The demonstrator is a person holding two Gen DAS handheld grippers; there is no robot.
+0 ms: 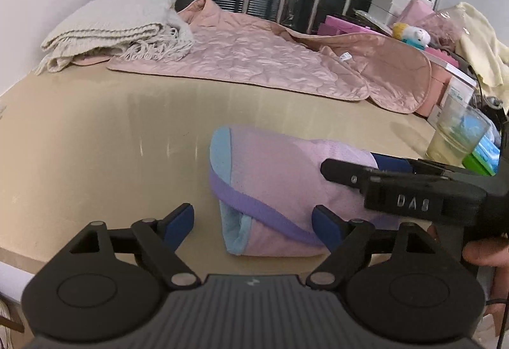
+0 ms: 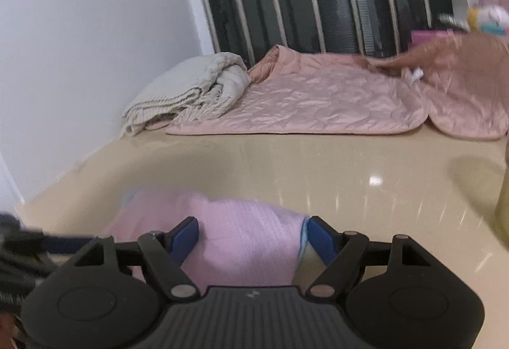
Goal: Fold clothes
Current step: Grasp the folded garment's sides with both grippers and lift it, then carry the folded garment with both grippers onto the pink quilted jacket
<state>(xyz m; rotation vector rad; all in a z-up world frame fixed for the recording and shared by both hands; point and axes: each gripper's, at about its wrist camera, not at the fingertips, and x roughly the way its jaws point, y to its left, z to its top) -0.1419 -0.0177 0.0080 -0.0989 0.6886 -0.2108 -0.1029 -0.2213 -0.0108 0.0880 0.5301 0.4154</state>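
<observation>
A small folded pink mesh garment (image 1: 270, 177) with purple and light blue trim lies on the beige table (image 1: 95, 132). My left gripper (image 1: 254, 221) is open just above the garment's near edge, its right finger over the cloth. My right gripper (image 1: 356, 169) reaches in from the right over the garment's right end. In the right wrist view the right gripper (image 2: 253, 236) is open, and the pink garment (image 2: 241, 237) lies between and just beyond its fingers. The left gripper's fingers (image 2: 25, 244) show at the left edge there.
A pink quilted jacket (image 1: 254, 62) lies spread at the back of the table, with a folded cream knitted blanket (image 1: 117, 27) on its left. Boxes, a toy and a glass of yellowish liquid (image 1: 458, 135) crowd the right side. A barred window stands behind.
</observation>
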